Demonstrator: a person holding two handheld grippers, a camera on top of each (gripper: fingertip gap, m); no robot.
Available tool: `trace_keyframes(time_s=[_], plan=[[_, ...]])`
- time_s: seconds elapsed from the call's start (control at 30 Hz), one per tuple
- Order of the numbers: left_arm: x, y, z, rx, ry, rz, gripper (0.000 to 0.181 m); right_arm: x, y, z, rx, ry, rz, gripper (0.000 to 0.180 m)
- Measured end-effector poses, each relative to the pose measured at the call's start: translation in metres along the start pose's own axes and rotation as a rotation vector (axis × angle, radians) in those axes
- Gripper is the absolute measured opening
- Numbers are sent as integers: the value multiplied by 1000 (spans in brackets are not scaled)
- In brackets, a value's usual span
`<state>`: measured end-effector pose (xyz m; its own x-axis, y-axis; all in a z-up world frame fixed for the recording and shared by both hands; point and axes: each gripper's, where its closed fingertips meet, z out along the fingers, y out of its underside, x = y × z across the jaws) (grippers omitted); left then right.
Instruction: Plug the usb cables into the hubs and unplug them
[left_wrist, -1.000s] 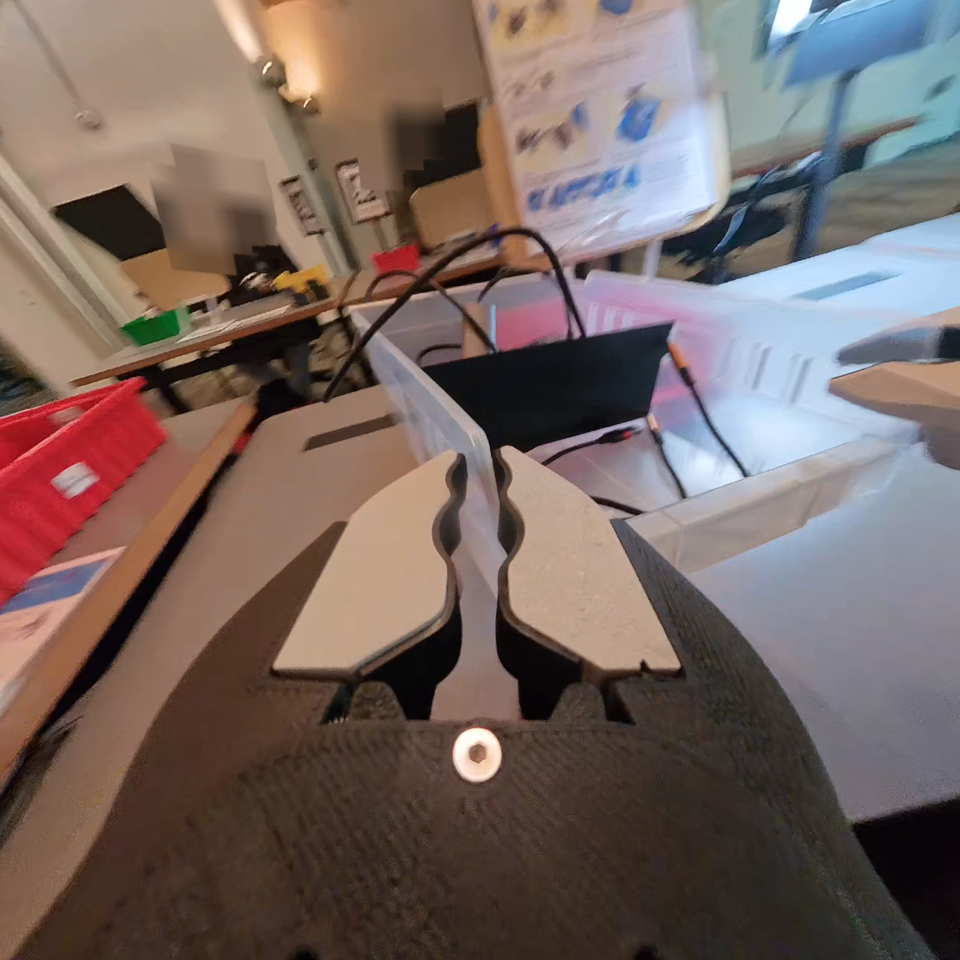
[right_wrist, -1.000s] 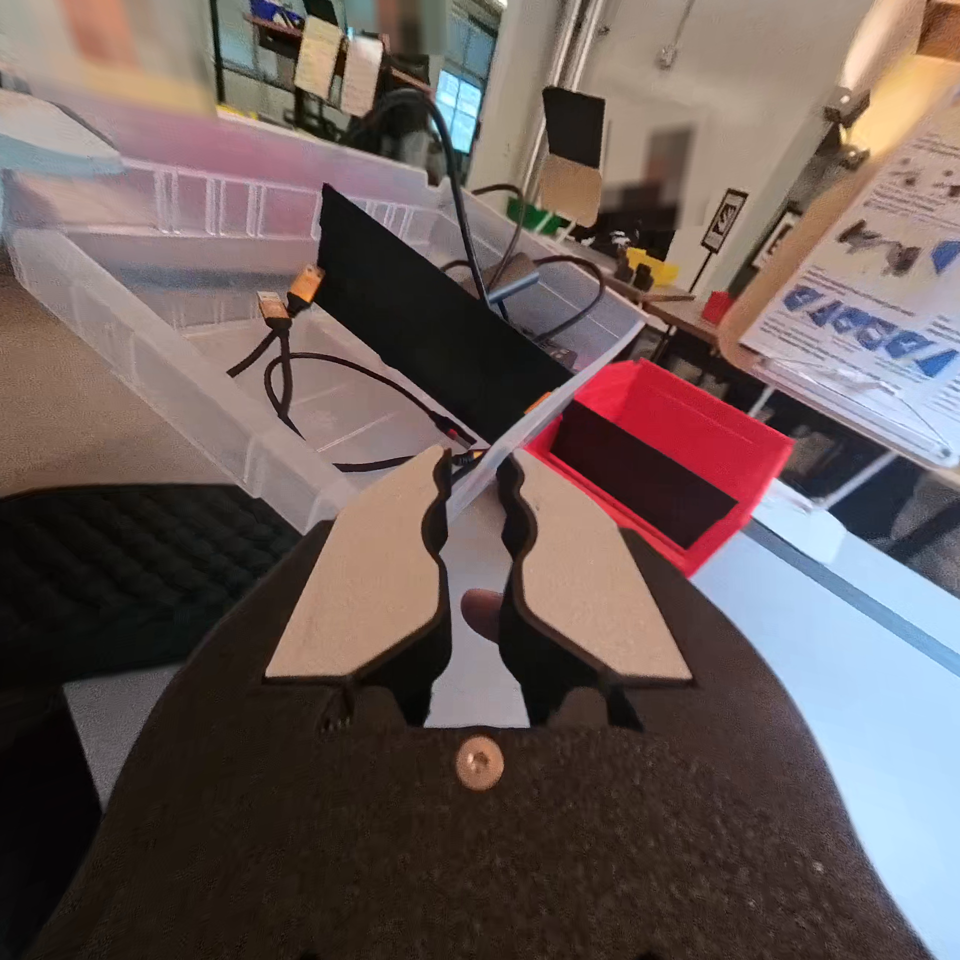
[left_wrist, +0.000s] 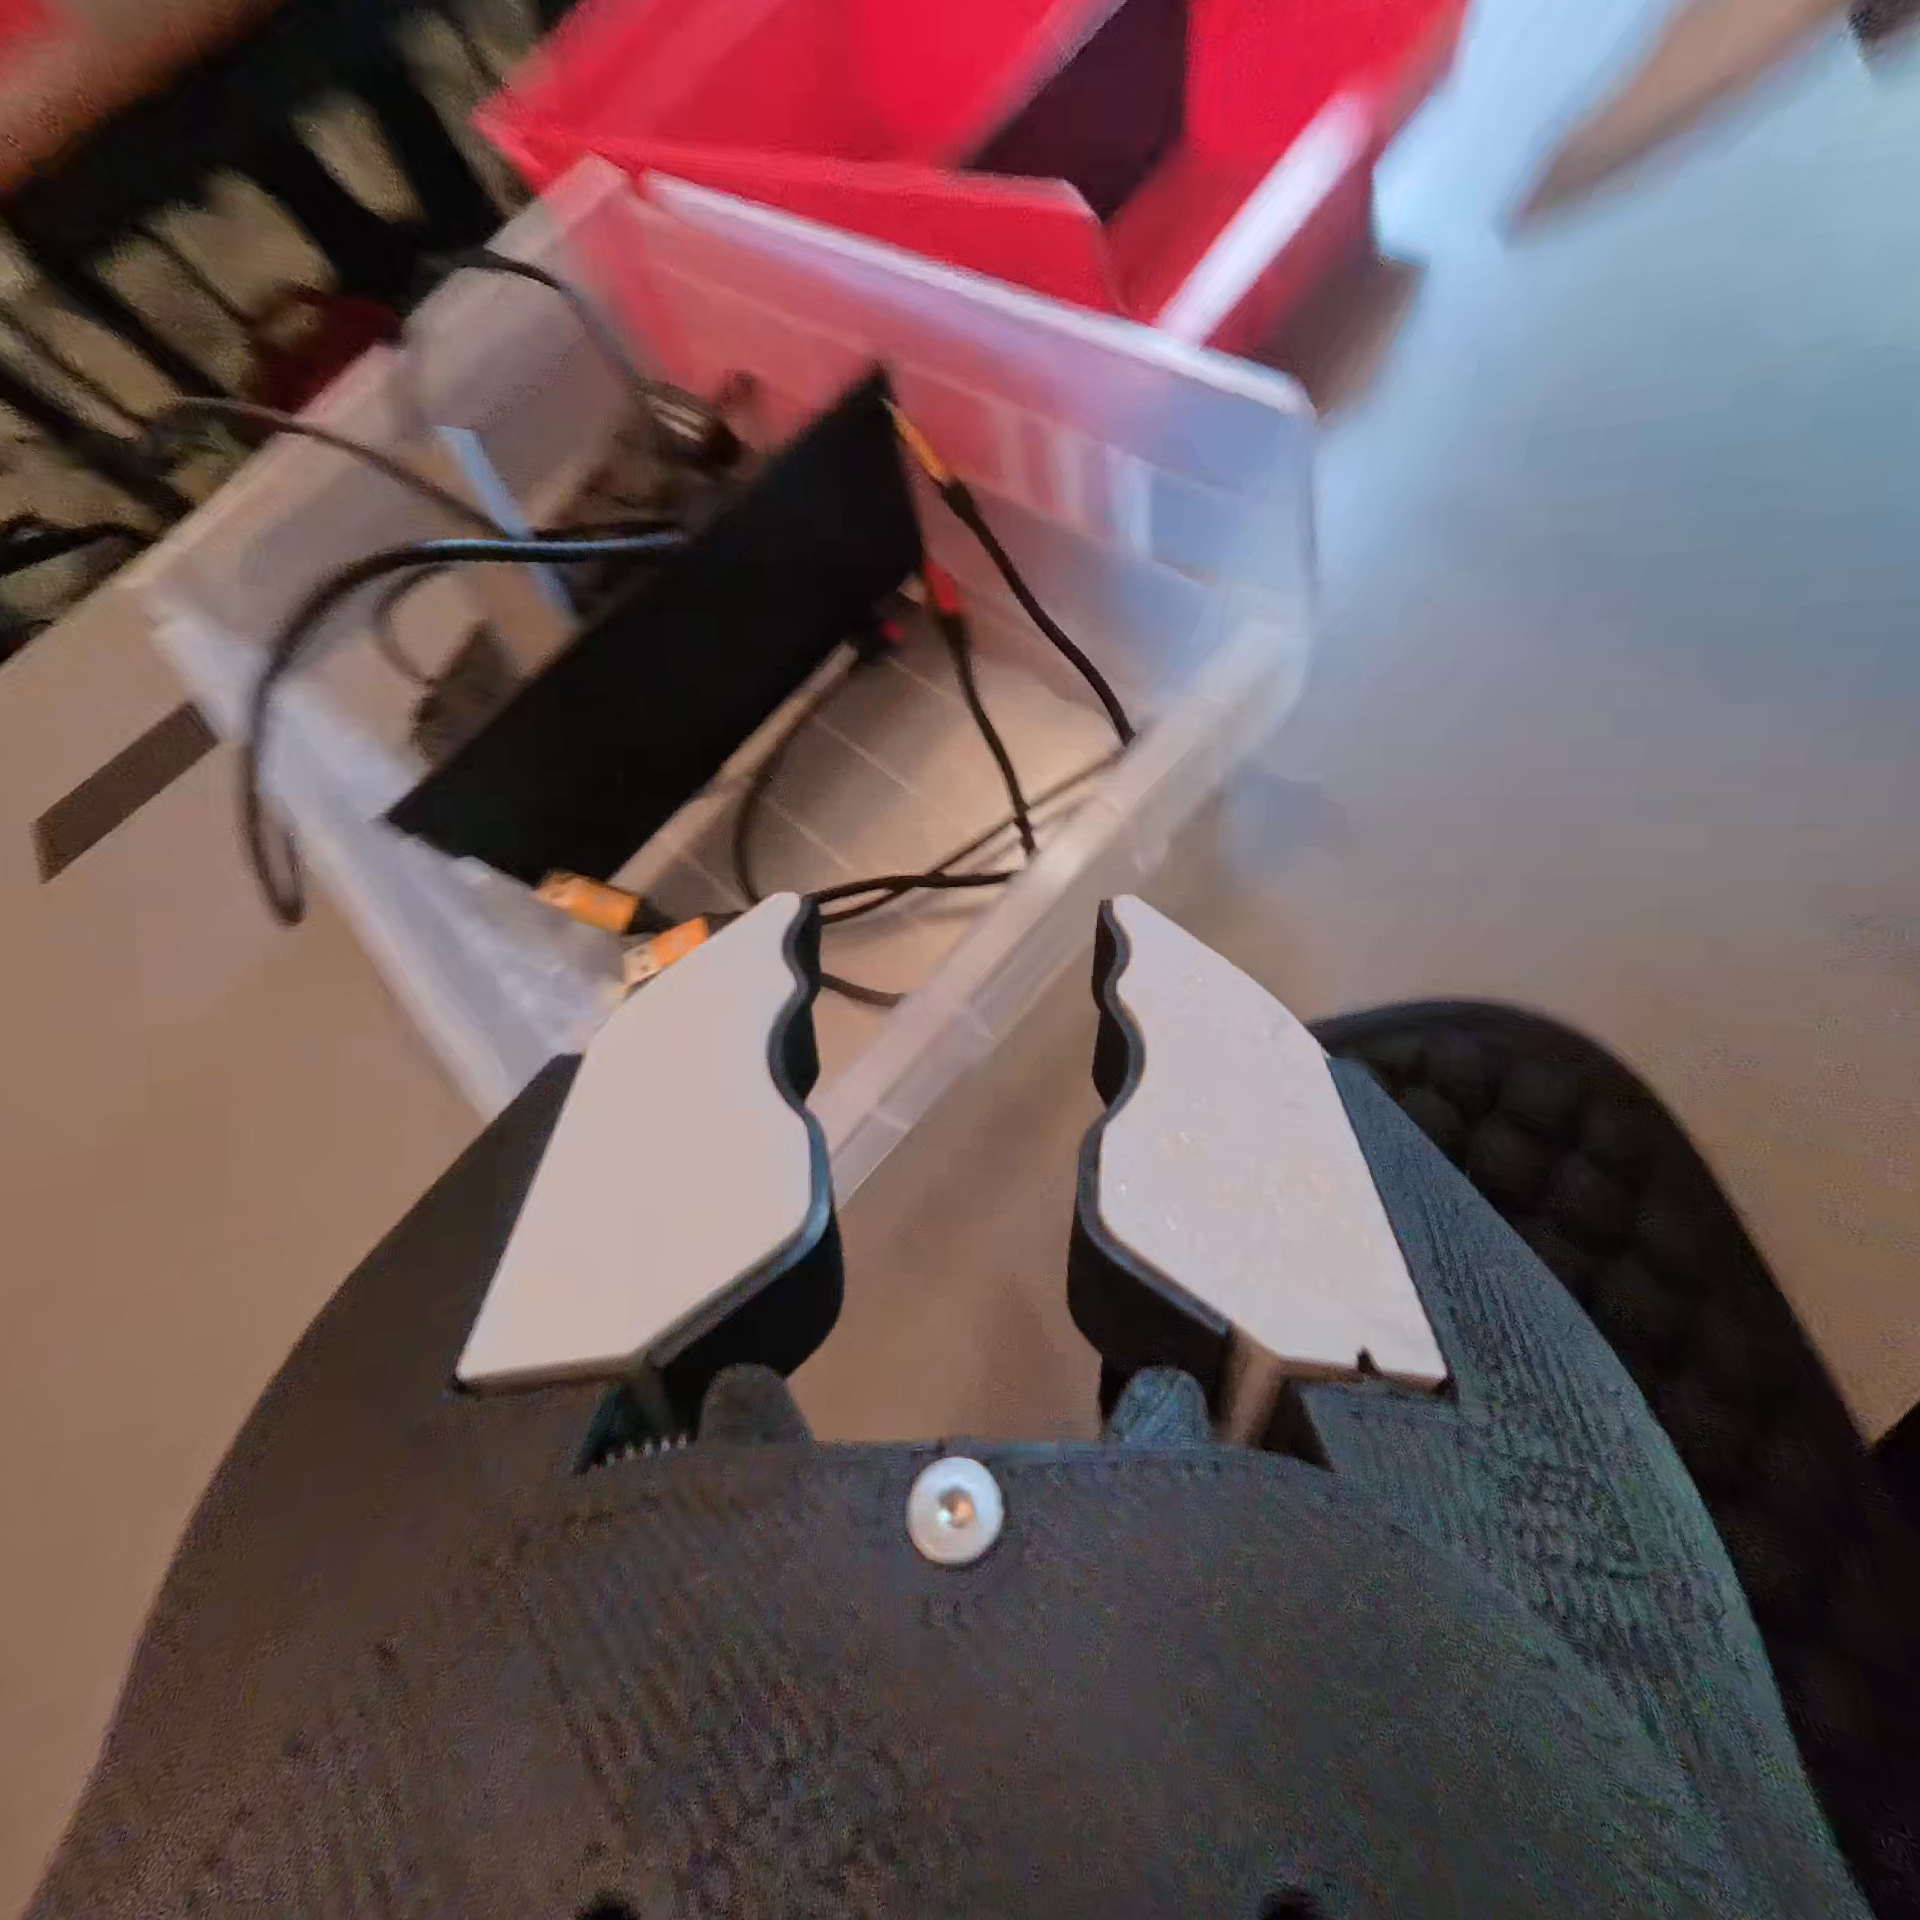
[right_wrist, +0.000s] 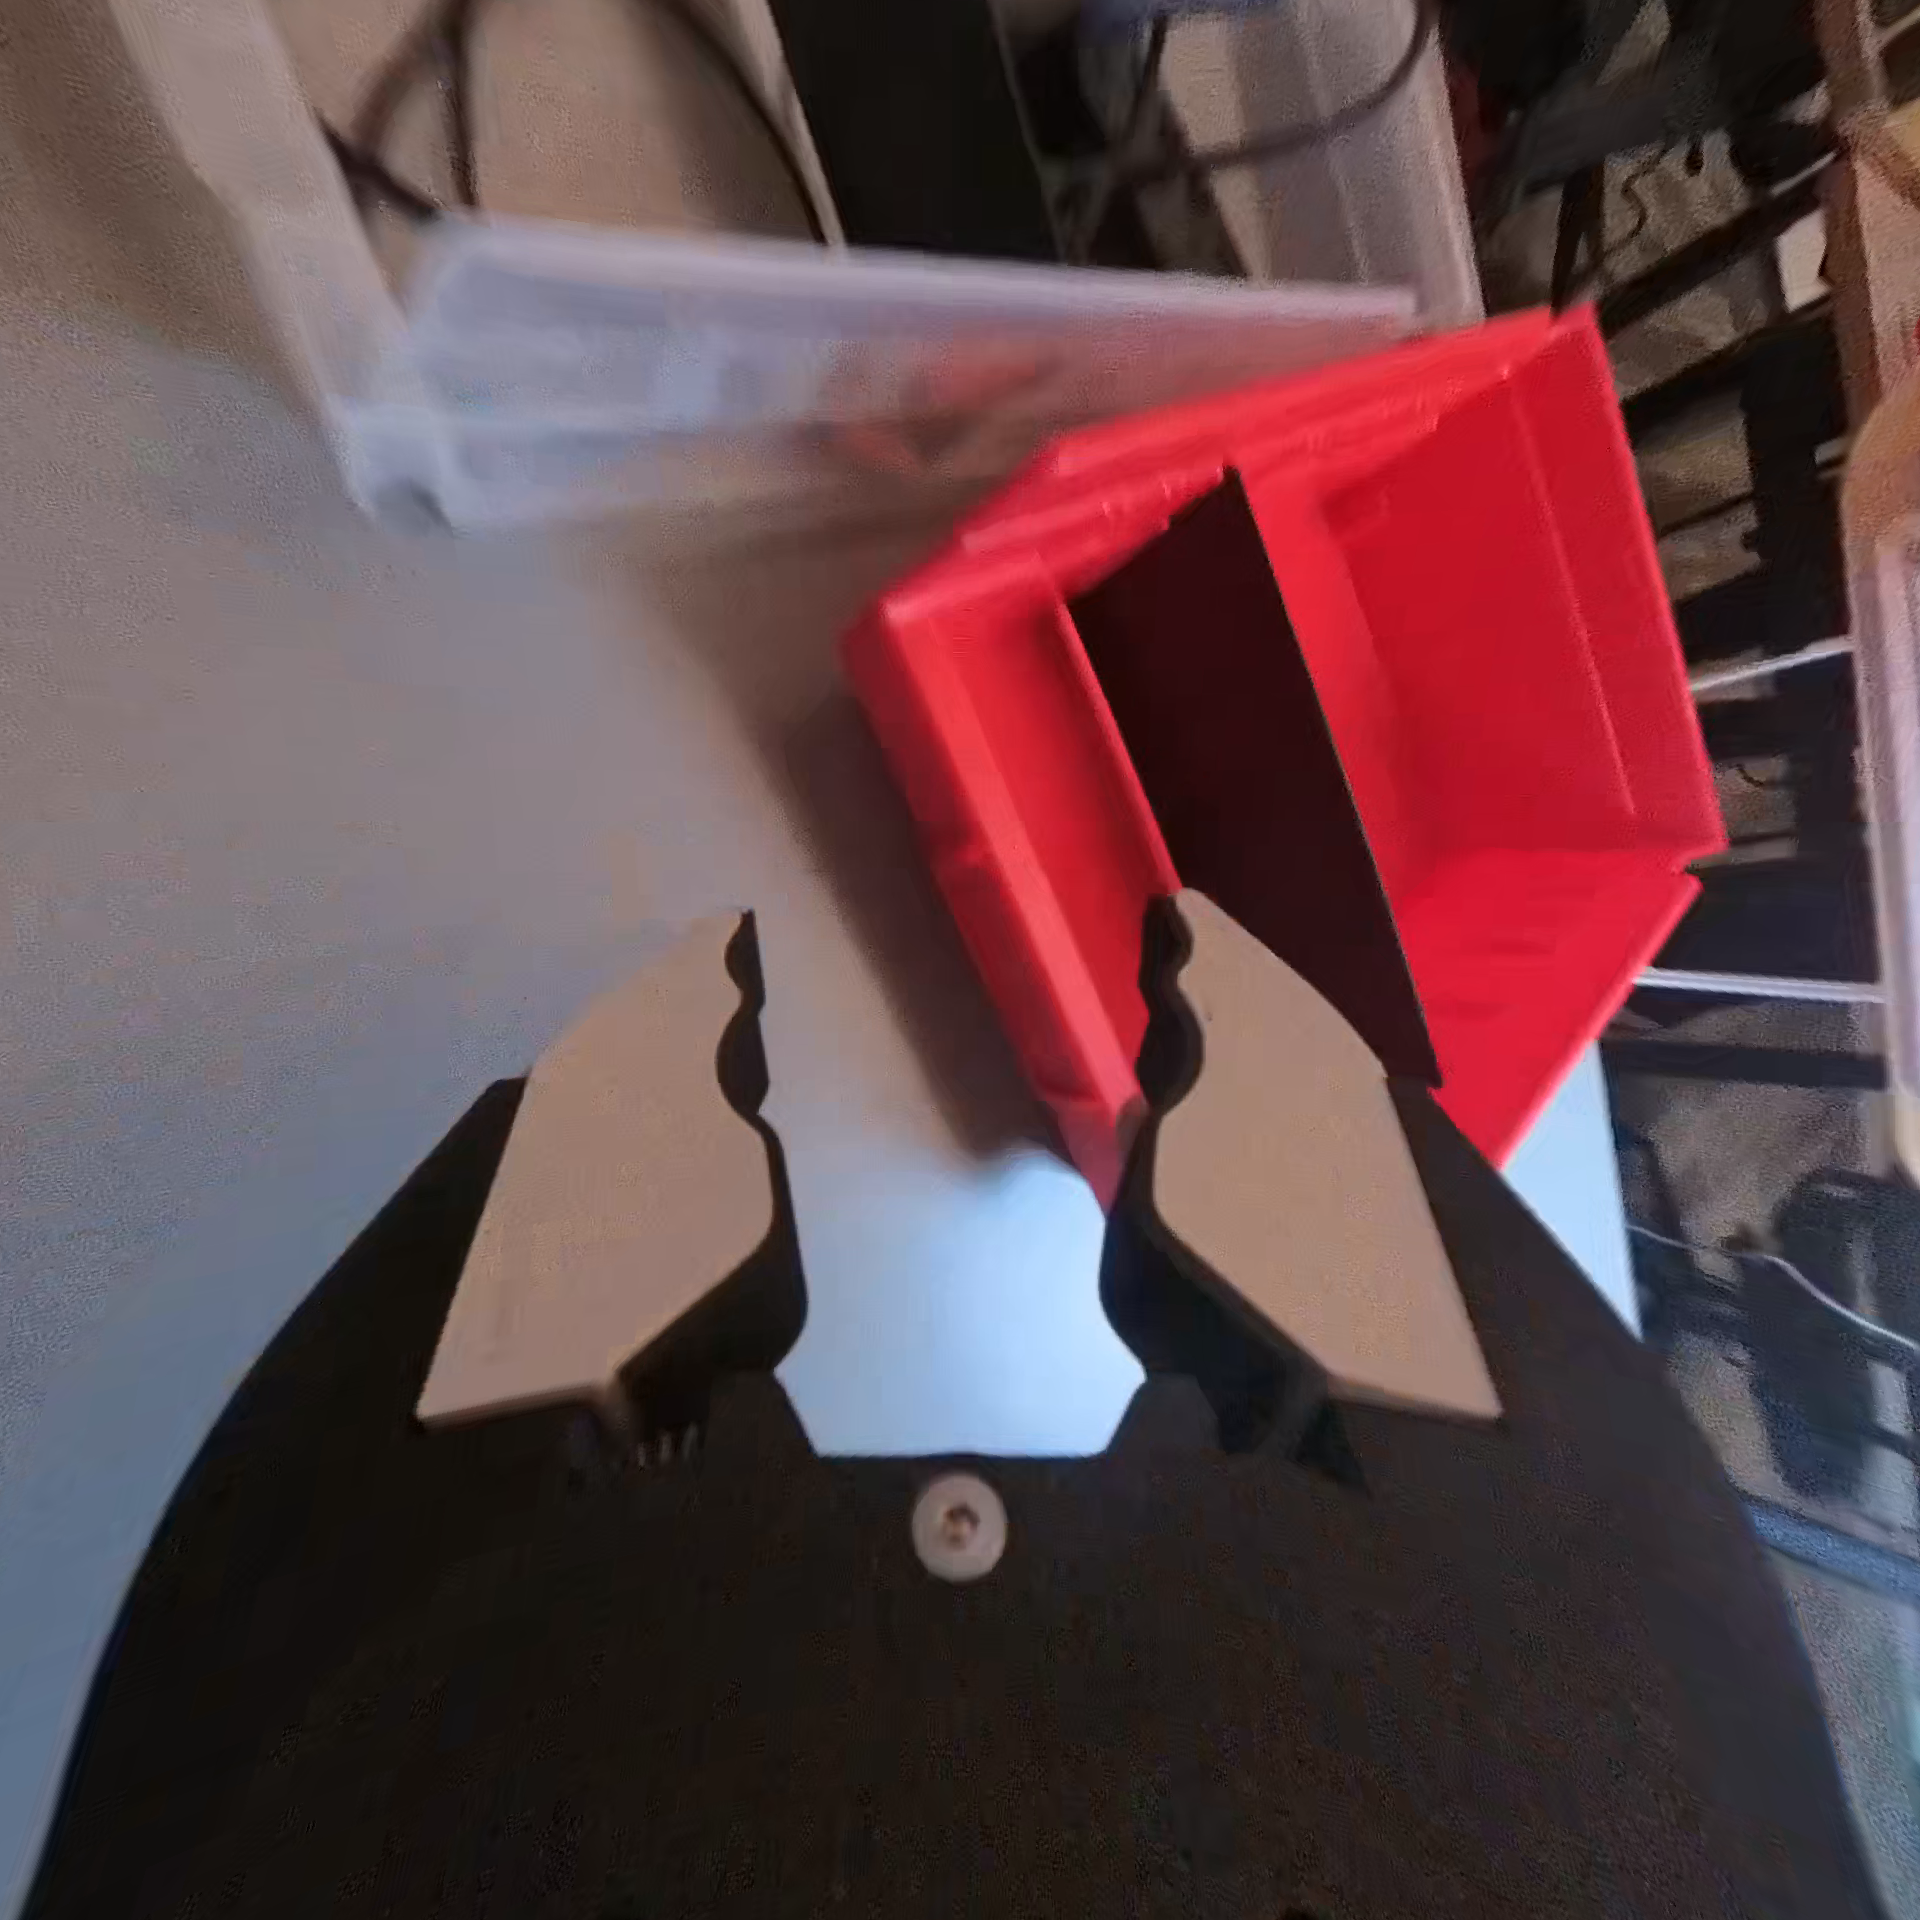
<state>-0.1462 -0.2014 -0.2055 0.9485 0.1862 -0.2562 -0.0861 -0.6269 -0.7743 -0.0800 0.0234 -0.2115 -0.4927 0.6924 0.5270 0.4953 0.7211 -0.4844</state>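
Black usb cables (left_wrist: 997, 727) w/ orange plugs (left_wrist: 587, 902), loose, unplugged, in clear bin (left_wrist: 1039, 997).

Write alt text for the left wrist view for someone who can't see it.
The open, empty left gripper hovers at the near edge of a clear bin on a table. Inside the bin lie black cables with orange plugs and a black divider. A red bin sits behind, blurred.
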Motion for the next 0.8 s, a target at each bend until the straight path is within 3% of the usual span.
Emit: trace_keyframes(time_s=[0.13,0.17,0.23,0.27,0.53,0.8], plan=[[12,29,48,-318,62,315,49,25,39,55,-217,-77,-222,74],[13,38,57,-389,89,365,49,24,45,67,-236,-108,-256,68],[17,50,71,-471,146,462,38,14,58,80,-250,-185,-290,31],[18,49,74,-466,165,487,36,14,60,80,-231,-180,-286,31],[18,43,79,-461,60,531,30,-12,111,10,-172,-87,-129,35],[16,42,78,-465,40,482,31,-34,171,-50,-262,132,41,37]])
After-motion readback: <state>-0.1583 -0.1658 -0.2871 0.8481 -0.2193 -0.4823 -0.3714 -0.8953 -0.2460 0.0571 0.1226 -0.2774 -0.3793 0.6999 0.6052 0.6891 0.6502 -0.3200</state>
